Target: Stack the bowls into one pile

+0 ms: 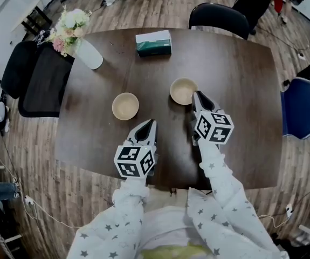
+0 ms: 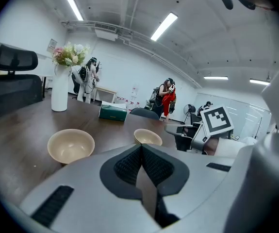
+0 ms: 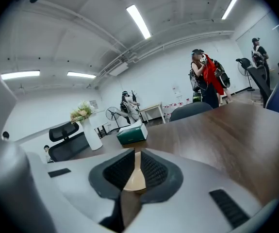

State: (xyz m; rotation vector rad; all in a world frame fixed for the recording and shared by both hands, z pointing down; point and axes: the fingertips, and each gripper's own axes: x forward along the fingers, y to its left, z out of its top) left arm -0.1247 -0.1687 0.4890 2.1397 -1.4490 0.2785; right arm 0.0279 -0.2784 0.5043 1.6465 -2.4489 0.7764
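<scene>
Clamping the right bowl (image 1: 181,89), the right gripper (image 1: 197,95) — left gripper (image 1: 151,124) clenched empty — has bare table (image 1: 241,80) toward left bowl (image 1: 125,106).

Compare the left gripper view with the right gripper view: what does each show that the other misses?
Left gripper view only: both bowls whole, the loose bowl and the gripped bowl, with the right gripper at the latter's rim; the left gripper is shut on nothing. Right gripper view only: a tan sliver of the gripped bowl's rim pinched between its pads. Both: the dark table, the flower vase and the green tissue box.
</scene>
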